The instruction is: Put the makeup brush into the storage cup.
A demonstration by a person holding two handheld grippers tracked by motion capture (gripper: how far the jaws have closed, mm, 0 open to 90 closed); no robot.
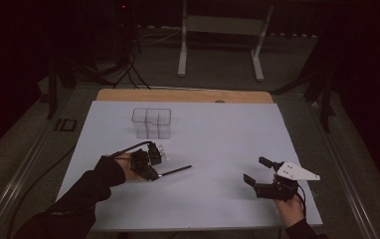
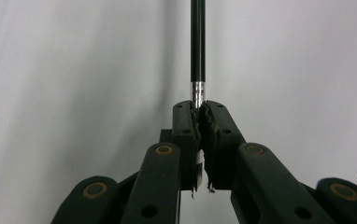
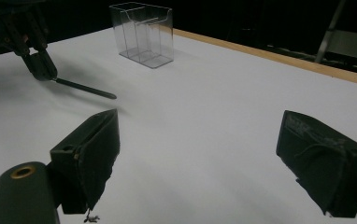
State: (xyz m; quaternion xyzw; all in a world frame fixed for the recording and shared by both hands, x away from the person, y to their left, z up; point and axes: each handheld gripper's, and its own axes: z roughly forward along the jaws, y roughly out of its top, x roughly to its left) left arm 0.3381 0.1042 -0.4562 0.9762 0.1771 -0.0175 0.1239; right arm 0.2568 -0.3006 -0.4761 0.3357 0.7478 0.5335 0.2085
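I have the left gripper [image 1: 154, 174] clamped on the metal-banded end of a thin black pen [image 1: 175, 171], lower left of centre in the high view. It seems light, stiff and slippery. The right gripper [image 1: 257, 173] stands apart.

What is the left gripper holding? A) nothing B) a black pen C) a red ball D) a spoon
B: the left gripper has its jaws shut on one end of a thin black pen, which sticks straight out from them above the white table.
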